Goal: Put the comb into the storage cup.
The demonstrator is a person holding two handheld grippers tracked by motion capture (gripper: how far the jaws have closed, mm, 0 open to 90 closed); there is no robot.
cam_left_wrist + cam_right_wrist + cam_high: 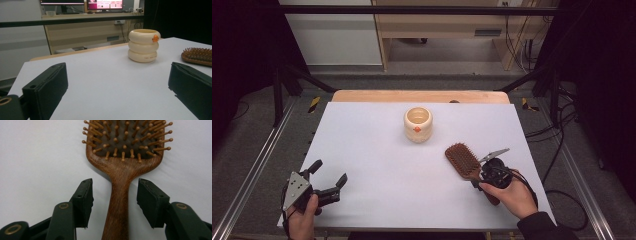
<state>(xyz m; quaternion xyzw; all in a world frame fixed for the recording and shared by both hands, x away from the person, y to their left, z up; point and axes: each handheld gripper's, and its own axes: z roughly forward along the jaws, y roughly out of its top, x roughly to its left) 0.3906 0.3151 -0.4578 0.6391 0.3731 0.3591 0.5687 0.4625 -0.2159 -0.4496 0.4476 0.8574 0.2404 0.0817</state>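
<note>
On the table's right side, the right gripper (115,195) is straddling the brush (122,182) handle with jaws apart, not yet touching, and needs to clamp it before lifting, while the left gripper (328,181) is waiting, spread wide.

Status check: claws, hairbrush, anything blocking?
Right claw open, straddling the hairbrush handle, pads not touching. Left claw open, holding nothing. Hairbrush flat on the table, bristles up. Cream cup stands apart; nothing in the way.
</note>
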